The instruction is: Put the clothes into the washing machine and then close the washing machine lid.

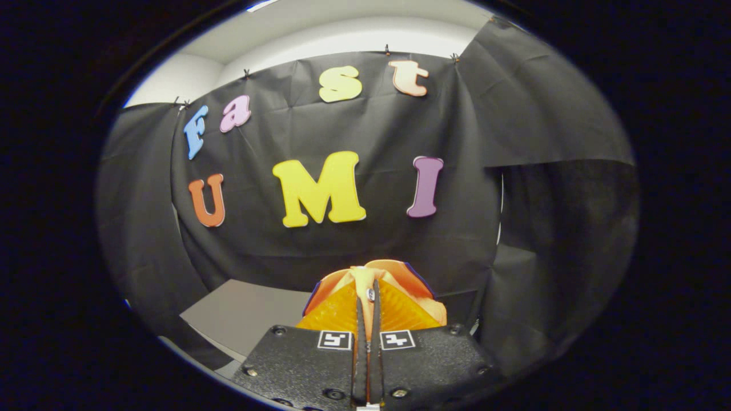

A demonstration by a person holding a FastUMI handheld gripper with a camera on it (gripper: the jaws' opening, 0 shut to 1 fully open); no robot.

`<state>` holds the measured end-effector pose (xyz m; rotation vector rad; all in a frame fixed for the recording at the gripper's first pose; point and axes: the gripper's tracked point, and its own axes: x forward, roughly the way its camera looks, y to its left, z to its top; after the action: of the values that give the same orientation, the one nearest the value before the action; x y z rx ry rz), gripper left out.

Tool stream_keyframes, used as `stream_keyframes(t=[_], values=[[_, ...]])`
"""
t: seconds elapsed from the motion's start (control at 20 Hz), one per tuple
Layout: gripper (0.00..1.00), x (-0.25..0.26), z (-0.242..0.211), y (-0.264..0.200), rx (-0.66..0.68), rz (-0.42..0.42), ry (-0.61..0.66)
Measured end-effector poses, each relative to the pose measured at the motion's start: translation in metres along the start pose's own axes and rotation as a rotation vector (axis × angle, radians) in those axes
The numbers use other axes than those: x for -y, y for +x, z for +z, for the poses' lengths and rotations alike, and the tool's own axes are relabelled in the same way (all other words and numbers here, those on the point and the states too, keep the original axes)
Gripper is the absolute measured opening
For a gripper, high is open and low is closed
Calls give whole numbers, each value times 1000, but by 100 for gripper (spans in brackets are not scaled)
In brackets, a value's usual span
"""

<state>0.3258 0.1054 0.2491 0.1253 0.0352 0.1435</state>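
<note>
Orange garment pinched in gripper, held up w/ booth wall behind

Gripper (pixel 368 308) fingers nearly together, only a thin slit btwn them, clamped on a fold of the orange cloth (pixel 394 308); cloth bunches just ahead of and around the fingertips, both sides, w/ a paler fold and a small round stud-like bit at the pinch; looks light, soft, floppy, prob. not slippery, not fragile; best taken by a gathered fold as now, since a single layer could slide out; grey tabletop (pixel 245 314) lies below and beyond the cloth, apart from it; can't tell how much fabric hangs under the fingers.
</note>
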Motion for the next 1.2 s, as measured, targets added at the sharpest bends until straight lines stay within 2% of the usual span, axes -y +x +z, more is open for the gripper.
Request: stream_keyframes(t=[0.35, 0.65, 0.95, 1.2], values=[[5, 45, -105, 80, -218, 11, 19], [5, 73, -196, 130, -420, -8, 20], [5, 95, -287, 159, -602, -43, 27], [5, 99, -339, 155, -751, -71, 65]])
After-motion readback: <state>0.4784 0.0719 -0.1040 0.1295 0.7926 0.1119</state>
